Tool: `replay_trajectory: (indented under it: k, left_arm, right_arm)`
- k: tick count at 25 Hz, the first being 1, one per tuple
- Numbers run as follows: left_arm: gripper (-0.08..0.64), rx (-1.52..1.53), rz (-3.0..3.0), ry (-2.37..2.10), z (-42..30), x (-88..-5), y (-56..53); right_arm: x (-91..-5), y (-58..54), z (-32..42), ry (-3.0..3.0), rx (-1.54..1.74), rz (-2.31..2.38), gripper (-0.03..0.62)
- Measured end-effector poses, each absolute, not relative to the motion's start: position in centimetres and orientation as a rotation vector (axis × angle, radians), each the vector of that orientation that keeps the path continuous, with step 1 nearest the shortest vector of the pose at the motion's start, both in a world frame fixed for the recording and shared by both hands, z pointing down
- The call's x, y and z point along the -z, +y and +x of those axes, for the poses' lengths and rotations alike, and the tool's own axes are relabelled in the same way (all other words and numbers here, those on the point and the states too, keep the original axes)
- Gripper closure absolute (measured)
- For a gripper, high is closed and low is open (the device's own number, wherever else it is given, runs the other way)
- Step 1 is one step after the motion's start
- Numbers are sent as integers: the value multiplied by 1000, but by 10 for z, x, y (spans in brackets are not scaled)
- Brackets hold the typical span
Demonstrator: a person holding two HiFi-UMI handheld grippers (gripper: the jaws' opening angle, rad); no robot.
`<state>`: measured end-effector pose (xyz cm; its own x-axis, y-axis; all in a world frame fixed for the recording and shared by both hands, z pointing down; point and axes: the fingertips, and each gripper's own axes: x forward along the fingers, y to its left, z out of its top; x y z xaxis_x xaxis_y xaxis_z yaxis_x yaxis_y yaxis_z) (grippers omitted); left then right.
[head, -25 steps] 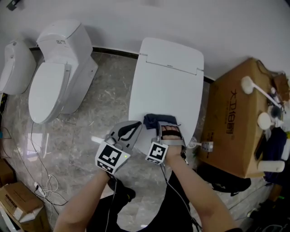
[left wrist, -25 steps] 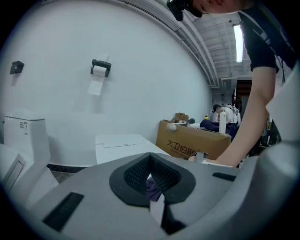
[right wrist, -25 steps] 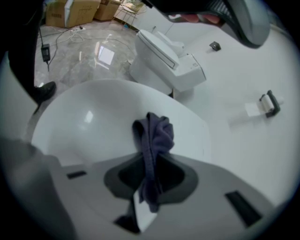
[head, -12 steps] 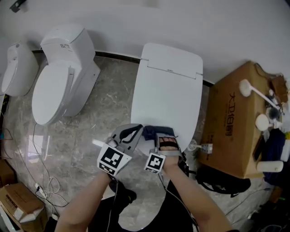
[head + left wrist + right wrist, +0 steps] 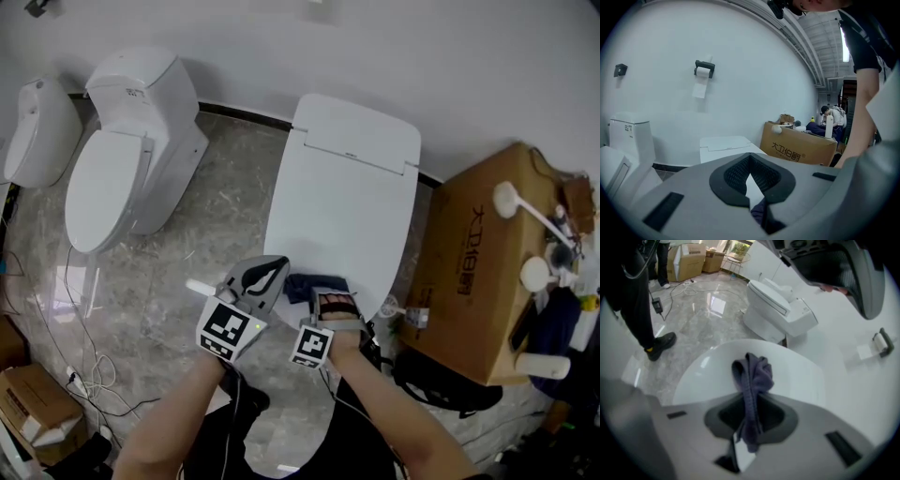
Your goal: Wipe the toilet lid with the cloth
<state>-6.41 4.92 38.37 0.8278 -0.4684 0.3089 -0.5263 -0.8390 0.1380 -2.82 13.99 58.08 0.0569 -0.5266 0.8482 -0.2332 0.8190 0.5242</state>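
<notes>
The white closed toilet lid (image 5: 342,202) fills the middle of the head view. A dark blue cloth (image 5: 305,285) lies bunched on the lid near its front edge. My right gripper (image 5: 330,298) is shut on the cloth (image 5: 752,378), which sticks up from between its jaws over the lid (image 5: 797,380). My left gripper (image 5: 270,272) hovers just left of the cloth at the lid's front left edge, shut with nothing held. In the left gripper view, the left gripper (image 5: 751,190) shows a sliver of lid and a bit of cloth (image 5: 759,213) past its pads.
A second white toilet (image 5: 122,159) and another white fixture (image 5: 37,131) stand at the left. A large cardboard box (image 5: 478,272) with bottles and a brush stands close on the right. Cables (image 5: 84,375) and a small box (image 5: 33,412) lie on the marble floor.
Both grippers and the cloth have slid back toward the lid's front edge and slightly left. The right gripper stays shut on the cloth.
</notes>
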Motion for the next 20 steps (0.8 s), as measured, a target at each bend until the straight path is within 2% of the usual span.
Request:
replay_trajectory:
  k: [7,20]
  left_arm:
    - [548,-375,2769,-813,-35,-374,18]
    - [548,-313,2686,-878,16,-374,-49]
  right_arm:
    - [-558,89,8,-1535,272,637,512]
    - [-529,-79,126,-1460,342,742,512]
